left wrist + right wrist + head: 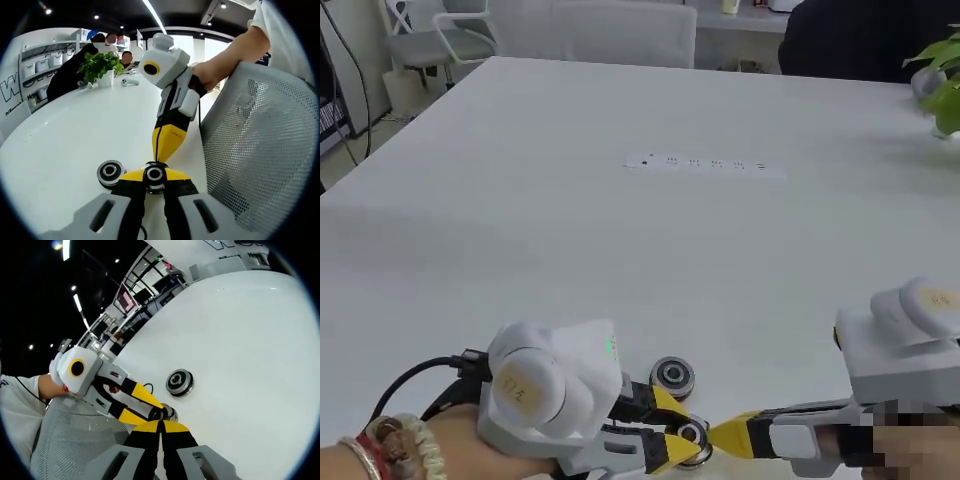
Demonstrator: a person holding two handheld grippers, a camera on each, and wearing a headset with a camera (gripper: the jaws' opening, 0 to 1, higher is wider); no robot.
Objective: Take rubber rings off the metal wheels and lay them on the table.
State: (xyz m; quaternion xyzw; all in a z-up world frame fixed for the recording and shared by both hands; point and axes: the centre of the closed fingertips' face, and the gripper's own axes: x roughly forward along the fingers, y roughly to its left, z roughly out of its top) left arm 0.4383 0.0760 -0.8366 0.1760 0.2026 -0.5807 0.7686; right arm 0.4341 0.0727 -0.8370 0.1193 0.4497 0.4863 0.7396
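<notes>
Clamped across a metal wheel [154,174] at the table's [620,230] near edge, the left gripper [672,430] offers it to the right gripper [161,423], whose closed tips meet its rim head-on from the right, though whether they pinch the rubber ring [148,168] I cannot tell; a second wheel [672,377] lies just beyond.

- Overhead, ceiling strip lights [153,15] are shining down, leaving the white table [520,200] evenly bright, almost washed out.
- Shadows are falling soft and faint.
- Both gripper views are bending strongly at the edges; the far background is perhaps blurring slightly.
</notes>
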